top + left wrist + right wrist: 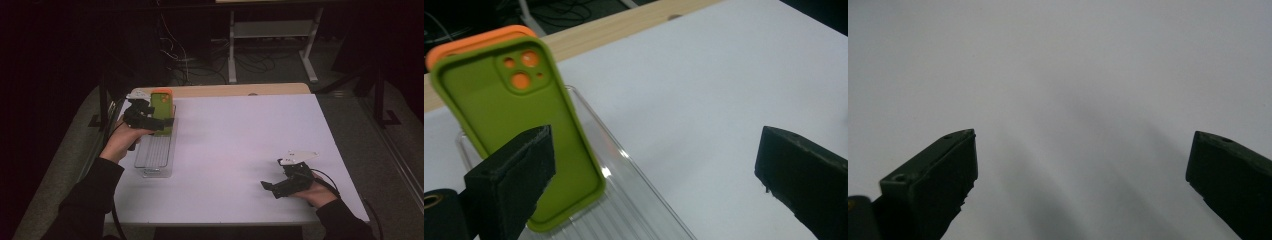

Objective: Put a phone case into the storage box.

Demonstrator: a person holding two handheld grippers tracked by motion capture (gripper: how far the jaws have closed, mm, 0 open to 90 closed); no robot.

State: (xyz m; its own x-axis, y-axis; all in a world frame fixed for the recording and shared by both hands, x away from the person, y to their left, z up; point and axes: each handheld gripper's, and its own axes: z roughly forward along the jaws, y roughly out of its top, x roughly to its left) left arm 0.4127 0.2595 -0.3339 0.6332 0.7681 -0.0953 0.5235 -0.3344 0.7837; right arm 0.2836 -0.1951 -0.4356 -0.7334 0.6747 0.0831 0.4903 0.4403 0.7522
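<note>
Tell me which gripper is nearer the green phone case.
Left. The left gripper sits right beside the green phone case standing in the clear tray; the right gripper rests far across the table.

A white table [240, 150] with a wooden far edge [240, 90] stands in a dark room; beyond it, cables [190, 60] trail past a white-legged desk frame [272, 30].
</note>
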